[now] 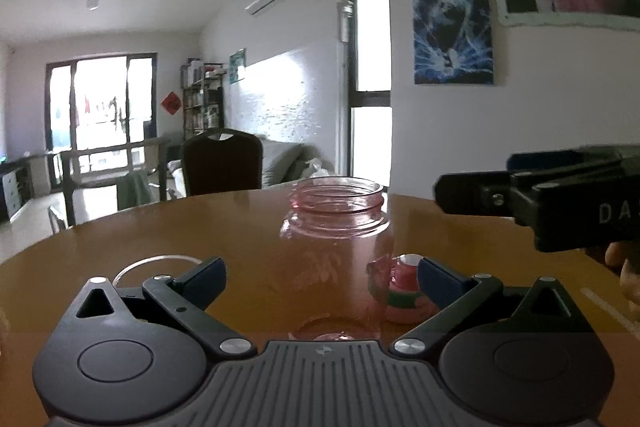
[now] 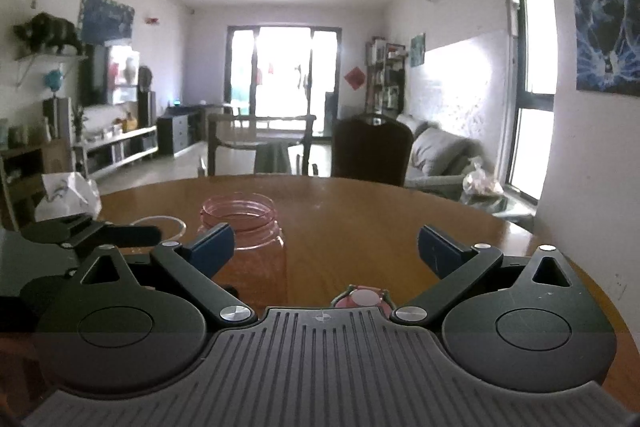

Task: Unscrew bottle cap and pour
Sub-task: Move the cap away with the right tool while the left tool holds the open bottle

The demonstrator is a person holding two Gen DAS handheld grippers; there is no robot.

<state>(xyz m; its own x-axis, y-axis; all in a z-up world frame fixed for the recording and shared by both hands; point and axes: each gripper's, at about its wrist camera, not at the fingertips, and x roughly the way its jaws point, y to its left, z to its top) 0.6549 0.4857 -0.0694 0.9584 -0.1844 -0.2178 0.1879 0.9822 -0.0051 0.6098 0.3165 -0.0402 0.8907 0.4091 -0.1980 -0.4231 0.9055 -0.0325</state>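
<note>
A clear pink bottle [image 1: 336,227] stands upright on the wooden table [image 1: 180,231], its threaded mouth bare. My left gripper [image 1: 320,279] is open, with one finger on each side of the bottle's body and not touching it. The pink cap [image 1: 404,287] lies on the table just right of the bottle, partly behind my right-hand finger. In the right wrist view the cap [image 2: 362,297] sits low between the fingers of my open right gripper [image 2: 326,251], which holds nothing. The bottle [image 2: 244,239] is to its left. The right gripper [image 1: 540,195] hovers above the table at the right.
The clear rim of a glass vessel [image 1: 156,263] [image 2: 160,225] rests left of the bottle. A dark chair [image 2: 372,151] stands at the table's far edge. A white plastic bag [image 2: 68,195] sits off the left side. The left gripper [image 2: 92,233] shows at the left.
</note>
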